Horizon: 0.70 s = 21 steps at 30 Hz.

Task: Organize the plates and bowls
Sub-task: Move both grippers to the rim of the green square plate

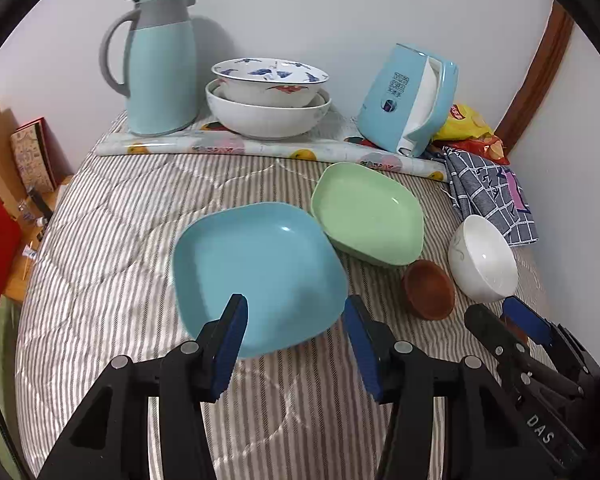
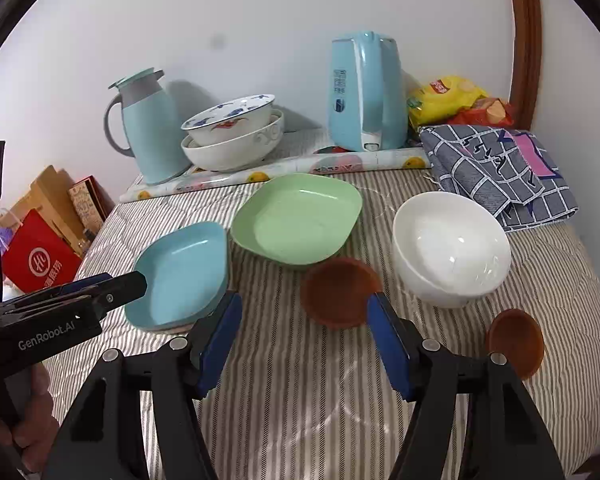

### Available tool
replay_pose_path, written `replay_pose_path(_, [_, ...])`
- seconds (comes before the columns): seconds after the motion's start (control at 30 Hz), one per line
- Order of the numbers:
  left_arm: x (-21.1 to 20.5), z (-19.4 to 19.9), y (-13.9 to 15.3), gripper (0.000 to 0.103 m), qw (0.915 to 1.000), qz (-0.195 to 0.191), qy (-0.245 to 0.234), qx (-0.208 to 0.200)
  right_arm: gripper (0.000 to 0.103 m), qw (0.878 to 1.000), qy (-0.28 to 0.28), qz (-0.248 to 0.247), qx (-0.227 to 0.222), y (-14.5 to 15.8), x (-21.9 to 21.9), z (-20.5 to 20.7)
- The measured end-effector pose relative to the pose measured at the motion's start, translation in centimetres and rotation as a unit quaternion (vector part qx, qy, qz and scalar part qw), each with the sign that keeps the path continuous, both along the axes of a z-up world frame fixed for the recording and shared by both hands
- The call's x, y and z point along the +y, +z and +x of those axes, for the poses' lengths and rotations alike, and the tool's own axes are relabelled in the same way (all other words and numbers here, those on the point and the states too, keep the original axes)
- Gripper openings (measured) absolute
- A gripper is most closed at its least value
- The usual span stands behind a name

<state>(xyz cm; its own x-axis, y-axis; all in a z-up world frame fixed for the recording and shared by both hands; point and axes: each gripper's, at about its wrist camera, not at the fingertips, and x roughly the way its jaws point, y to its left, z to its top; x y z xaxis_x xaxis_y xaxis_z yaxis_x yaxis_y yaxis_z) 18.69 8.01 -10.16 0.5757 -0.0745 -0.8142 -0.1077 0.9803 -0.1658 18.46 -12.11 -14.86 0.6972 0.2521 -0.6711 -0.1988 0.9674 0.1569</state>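
Observation:
A blue square plate (image 1: 256, 272) lies on the striped cloth, with a green square plate (image 1: 366, 212) behind it to the right. A white bowl (image 1: 482, 258) and a small brown dish (image 1: 430, 290) sit further right. My left gripper (image 1: 296, 312) is open and empty over the blue plate's near edge. In the right wrist view, my right gripper (image 2: 304, 304) is open and empty just before the brown dish (image 2: 340, 292). The blue plate (image 2: 184, 272), green plate (image 2: 296, 220), white bowl (image 2: 450, 246) and a second brown dish (image 2: 514, 342) show there too.
Two stacked white bowls (image 1: 266, 98), a blue thermos jug (image 1: 158, 64) and a blue kettle (image 1: 408, 98) stand at the back by the wall. A checked cloth (image 2: 496, 172) and snack bags (image 2: 448, 98) lie back right. Boxes (image 1: 4, 200) stand off the left edge.

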Motion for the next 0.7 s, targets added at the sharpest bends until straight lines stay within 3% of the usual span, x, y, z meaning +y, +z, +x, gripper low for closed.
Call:
replay_pose_path(0.43, [-1.0, 6.8, 0.4, 0.048, 0.9996, 0.019, -0.018, 0.01, 0.065, 1.0, -0.027, -0.001, 0.002, 0.8, -1.8, 7.0])
replay_pose_path(0.7, [-0.8, 11.2, -0.6, 0.048, 0.999, 0.029, -0.026, 0.023, 0.057, 1.0, -0.014, -0.014, 0.023, -0.4, -0.9, 11.6])
